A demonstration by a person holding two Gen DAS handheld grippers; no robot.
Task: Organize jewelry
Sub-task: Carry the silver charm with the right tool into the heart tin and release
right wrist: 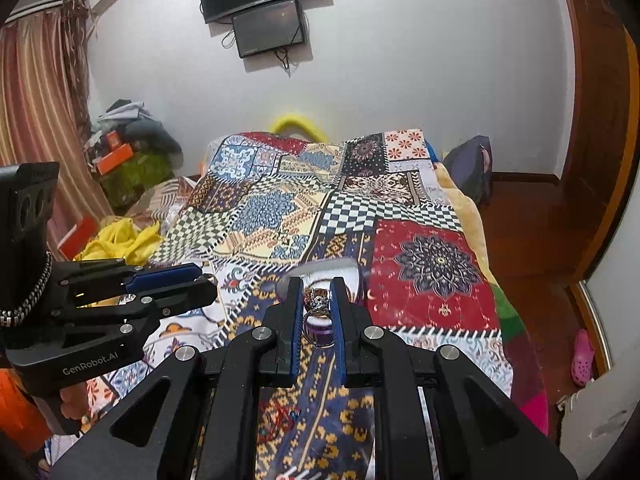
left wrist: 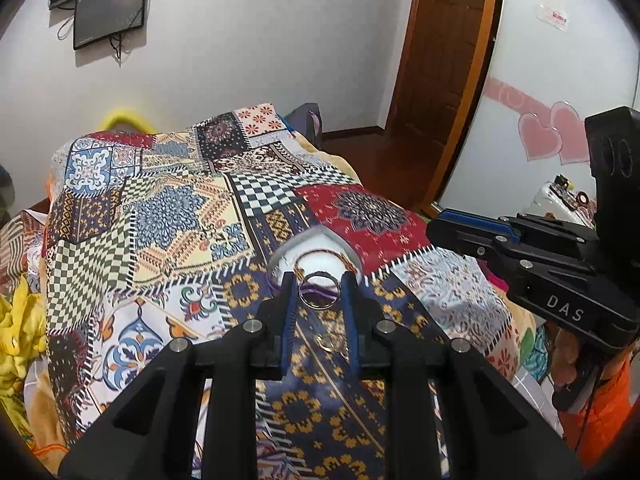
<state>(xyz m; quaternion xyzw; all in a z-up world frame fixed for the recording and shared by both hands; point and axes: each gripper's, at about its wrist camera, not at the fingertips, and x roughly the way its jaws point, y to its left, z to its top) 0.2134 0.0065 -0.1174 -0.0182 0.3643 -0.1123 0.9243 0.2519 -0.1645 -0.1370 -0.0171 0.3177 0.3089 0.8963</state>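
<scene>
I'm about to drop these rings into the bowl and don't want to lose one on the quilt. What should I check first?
1. Left gripper clamps the plain ring: ok.
2. Right gripper clamps the ornate ring: ok.
3. White bowl right ahead of both: ok.
4. Grippers apart from each other: ok.
5. Rings directly above bowl: cannot tell.
6. Loose ring on quilt remains: not ok.

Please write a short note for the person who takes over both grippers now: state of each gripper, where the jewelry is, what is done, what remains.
Left gripper: shut on a plain ring, held above the patchwork blanket.
Right gripper: shut on an ornate ring, also held up.
The white dish on the blanket already holds a thin chain.
Another ring lies loose on the blanket.
Left: put both held rings into the dish, probably then the loose one.
</scene>
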